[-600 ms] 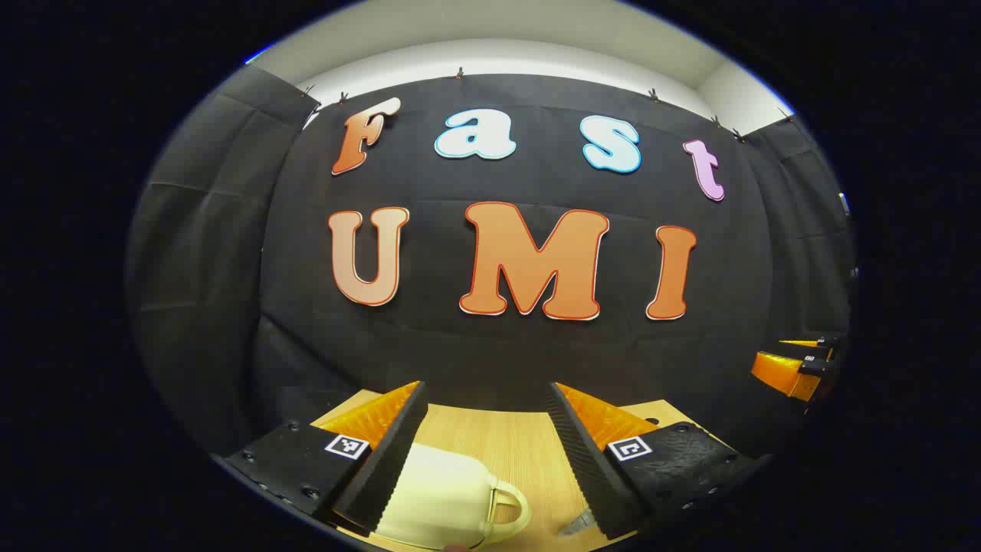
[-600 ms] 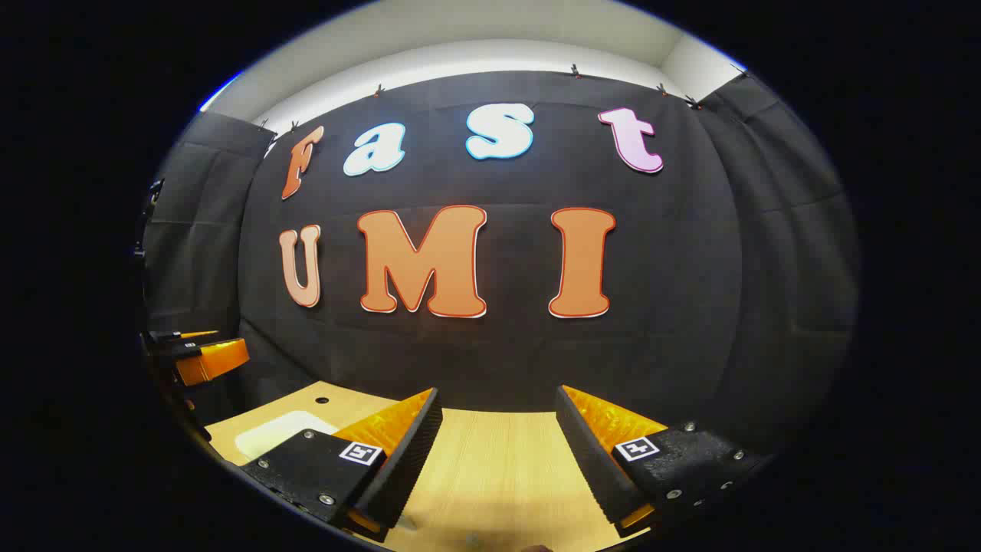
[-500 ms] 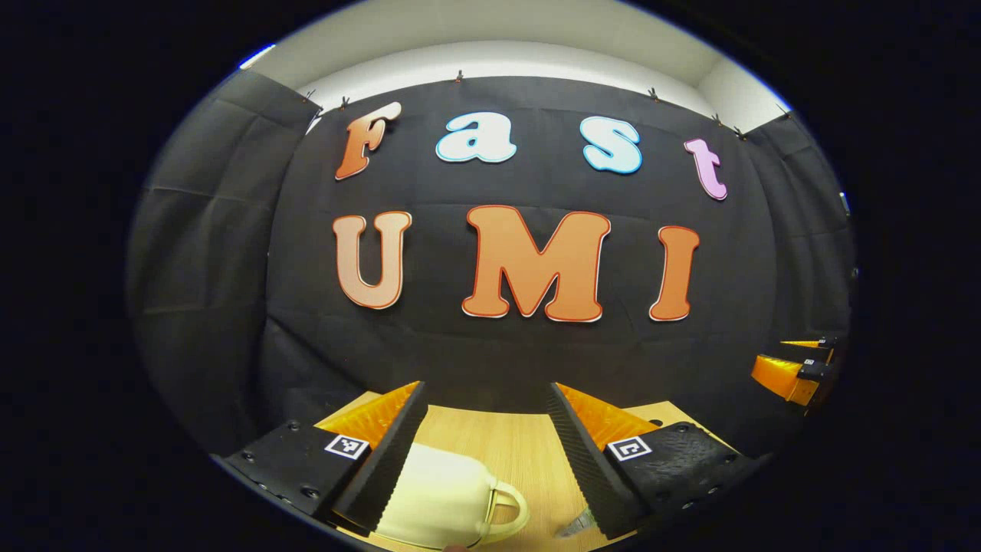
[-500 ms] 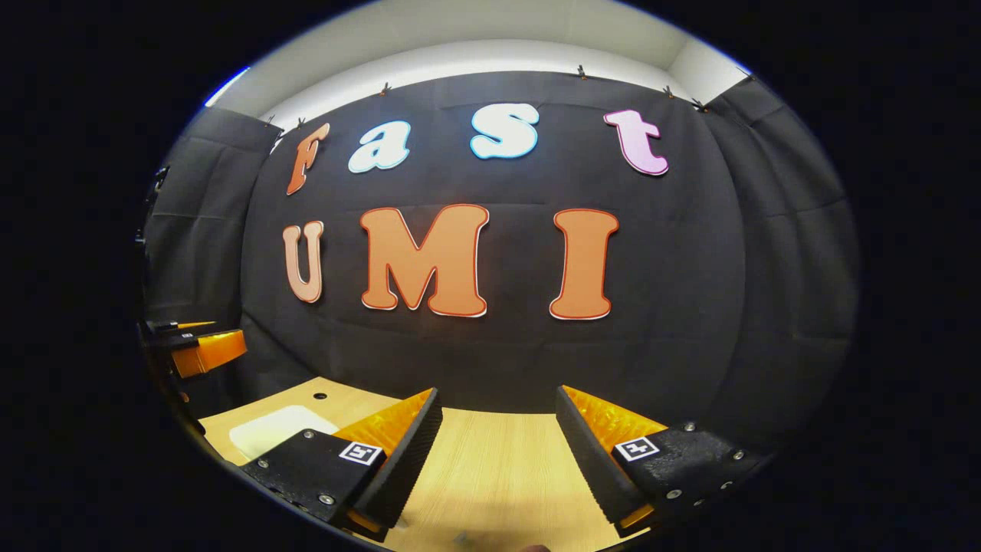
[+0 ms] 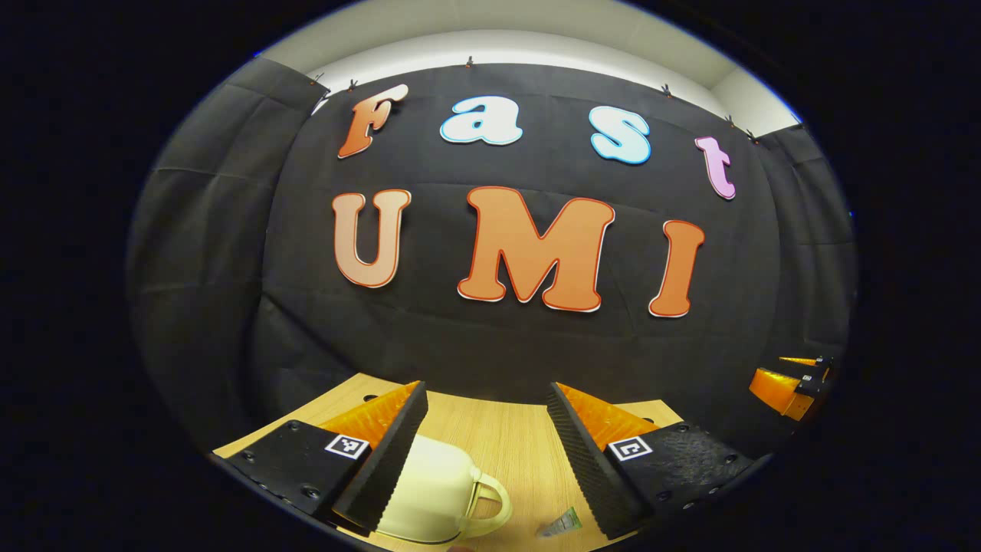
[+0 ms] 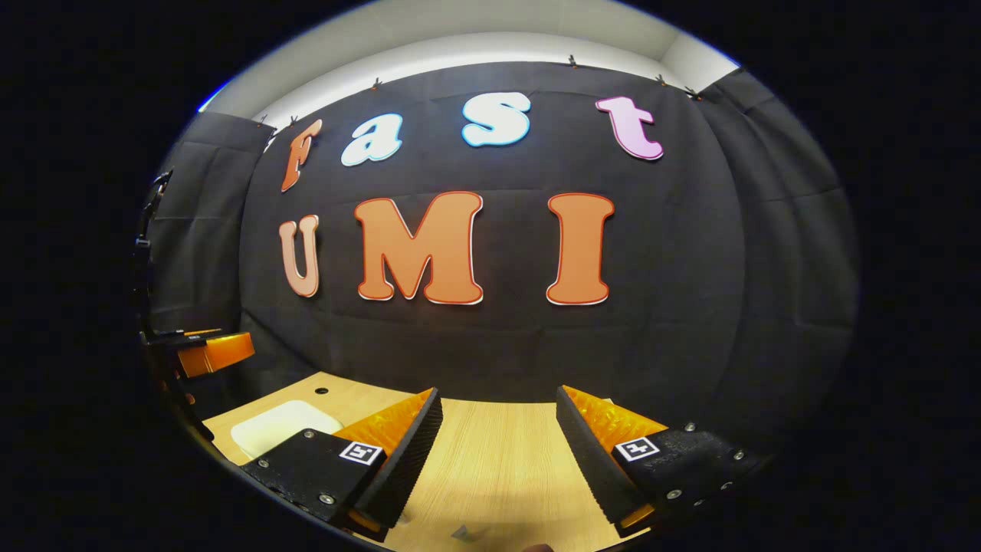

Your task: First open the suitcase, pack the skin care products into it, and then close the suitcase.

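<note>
A small cream suitcase [image 5: 433, 494] with a looped handle [image 5: 490, 502] lies shut on the wooden table [image 5: 506, 441], low in the left gripper view. My left gripper [image 5: 485, 391] hovers open above it, and its left finger covers part of the case. A small greenish skin care item [image 5: 562, 524] peeks out beside the right finger. In the right gripper view my right gripper [image 6: 498, 392] is open over bare table [image 6: 498, 460], and the cream suitcase [image 6: 283, 425] lies off to the left.
The black cloth wall stands close behind the table's far edge. The other gripper [image 5: 789, 381] hangs at the far right of the left gripper view, and the other gripper [image 6: 211, 349] at the far left of the right gripper view. A small hole [image 6: 321, 391] marks the tabletop.
Both views have tipped slightly downward, so more tabletop shows. The suitcase and the small item sit a little further left between the left gripper's fingers. Both grippers stay open.
</note>
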Demonstrator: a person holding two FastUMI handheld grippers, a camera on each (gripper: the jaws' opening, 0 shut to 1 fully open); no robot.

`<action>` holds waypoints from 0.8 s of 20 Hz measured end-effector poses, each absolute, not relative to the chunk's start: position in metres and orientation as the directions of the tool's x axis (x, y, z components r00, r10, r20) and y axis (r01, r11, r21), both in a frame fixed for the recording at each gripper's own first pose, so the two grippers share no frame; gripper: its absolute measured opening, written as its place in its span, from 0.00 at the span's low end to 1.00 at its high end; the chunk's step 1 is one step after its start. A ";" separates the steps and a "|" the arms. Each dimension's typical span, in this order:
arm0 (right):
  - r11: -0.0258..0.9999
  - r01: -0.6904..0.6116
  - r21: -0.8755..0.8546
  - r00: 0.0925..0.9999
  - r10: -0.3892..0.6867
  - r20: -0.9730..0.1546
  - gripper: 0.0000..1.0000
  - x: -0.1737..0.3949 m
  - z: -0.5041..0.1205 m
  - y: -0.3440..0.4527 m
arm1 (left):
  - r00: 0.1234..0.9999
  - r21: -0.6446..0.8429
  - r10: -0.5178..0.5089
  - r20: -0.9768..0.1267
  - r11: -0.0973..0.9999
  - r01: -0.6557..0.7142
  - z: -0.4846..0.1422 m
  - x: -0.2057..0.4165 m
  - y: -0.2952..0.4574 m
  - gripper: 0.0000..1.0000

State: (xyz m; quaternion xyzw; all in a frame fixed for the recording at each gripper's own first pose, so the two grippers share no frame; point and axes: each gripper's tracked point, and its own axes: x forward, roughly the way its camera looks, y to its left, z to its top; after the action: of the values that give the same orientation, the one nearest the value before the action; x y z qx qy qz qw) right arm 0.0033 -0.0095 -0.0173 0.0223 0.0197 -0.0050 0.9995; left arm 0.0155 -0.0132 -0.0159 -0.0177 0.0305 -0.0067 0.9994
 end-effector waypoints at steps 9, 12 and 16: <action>0.996 0.079 0.036 0.995 -0.076 -0.072 0.95 0.001 -0.031 0.013 | 0.996 0.082 -0.063 -0.065 0.994 0.068 -0.022 0.034 0.013 0.97; 0.997 0.073 0.031 0.994 -0.071 -0.083 0.95 -0.001 -0.035 0.017 | 0.994 0.141 -0.059 -0.088 0.988 0.071 -0.038 0.033 0.013 0.98; 0.996 0.083 0.027 0.991 -0.080 -0.103 0.95 -0.007 -0.045 0.008 | 0.985 0.250 -0.070 -0.160 0.962 0.109 -0.077 0.028 0.005 0.97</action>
State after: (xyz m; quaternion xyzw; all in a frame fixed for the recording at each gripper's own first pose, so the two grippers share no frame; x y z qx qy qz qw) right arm -0.0070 0.0081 -0.0454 0.0157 0.0509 -0.0410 0.9977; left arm 0.0282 0.0048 -0.0767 0.1301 0.0752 -0.0453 0.9876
